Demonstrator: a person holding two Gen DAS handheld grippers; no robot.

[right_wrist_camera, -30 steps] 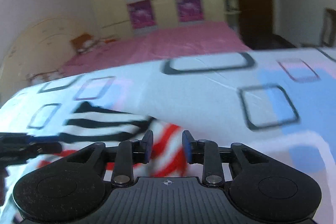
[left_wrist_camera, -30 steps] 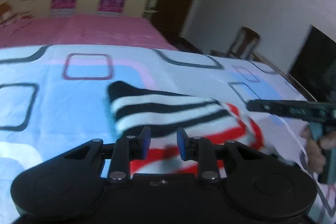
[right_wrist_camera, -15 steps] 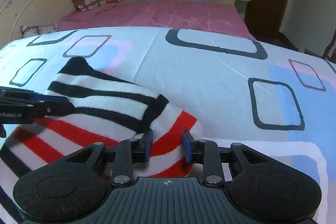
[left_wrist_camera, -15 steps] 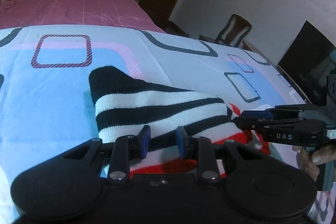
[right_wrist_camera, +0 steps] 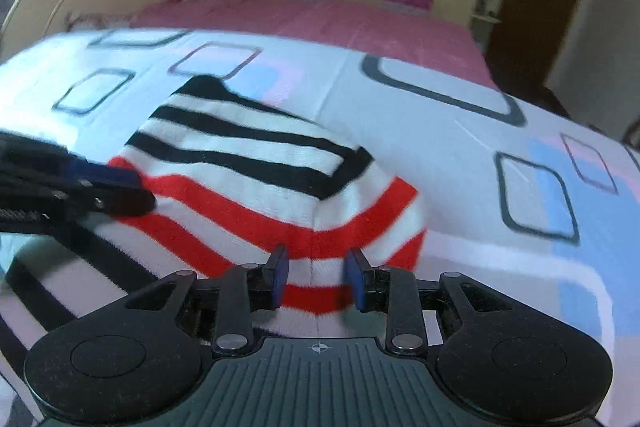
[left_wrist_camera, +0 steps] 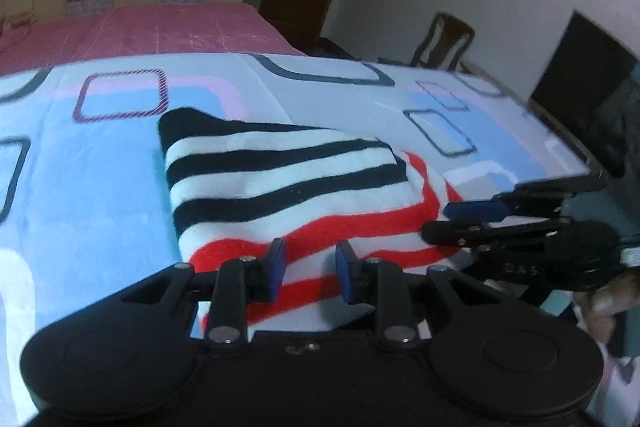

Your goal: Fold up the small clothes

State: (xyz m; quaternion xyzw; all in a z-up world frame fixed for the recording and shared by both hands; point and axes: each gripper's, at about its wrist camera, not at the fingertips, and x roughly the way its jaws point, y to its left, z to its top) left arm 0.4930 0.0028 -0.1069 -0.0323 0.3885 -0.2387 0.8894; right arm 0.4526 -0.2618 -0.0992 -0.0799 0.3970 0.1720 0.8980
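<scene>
the left gripper (left_wrist_camera: pixel 310 269) holds its jaws partly apart over the near edge of a striped sweater (left_wrist_camera: pixel 288 183); whether the blue pads pinch the knit i cannot tell. the right gripper (right_wrist_camera: pixel 317 275) is likewise part open over the red-striped fold, grip unclear. the sweater lies folded on a blue and white bedsheet (left_wrist_camera: pixel 88 195), a pink bed (left_wrist_camera: pixel 160 31) beyond.

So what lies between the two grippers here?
The striped garment spans the stretch between the left gripper and the right gripper, its red bands nearest; the left wrist view shows it.
</scene>
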